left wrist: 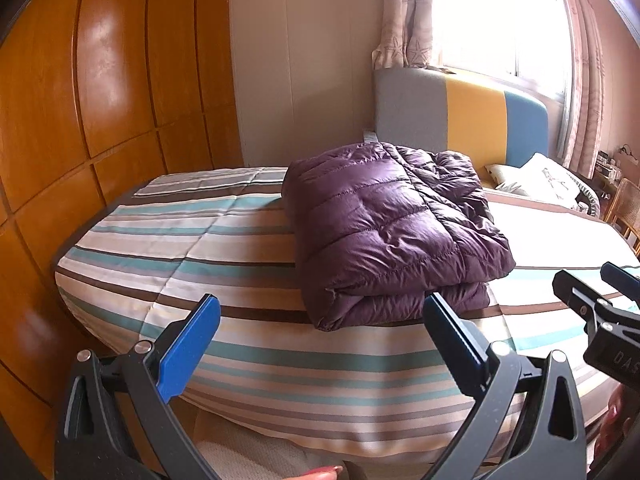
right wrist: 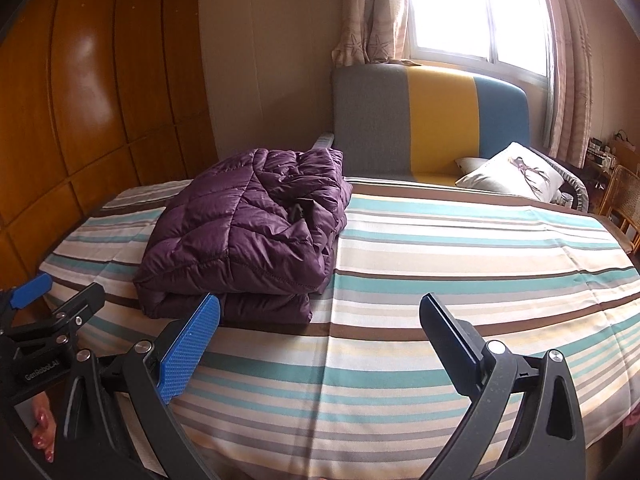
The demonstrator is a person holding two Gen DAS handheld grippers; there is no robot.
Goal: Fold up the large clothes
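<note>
Striped bedspread [right wrist: 440,280] fills the bed, wooden wardrobe [left wrist: 80,120] running along its 9 o'clock edge, grey-yellow-blue headboard [right wrist: 432,120] at 12. And there's the purple puffer jacket [left wrist: 392,224], folded into a thick stack of 2 layers, lying on the spread. Left gripper [left wrist: 320,320] hovers off the bed's near edge, jaws spread wide, empty, jacket just beyond at 12 to 1 o'clock. Right gripper [right wrist: 320,320] beside it, also spread and empty, jacket at 10 to 11 o'clock. Open bedspread stretches toward 3, up to the pillow [right wrist: 516,172].
</note>
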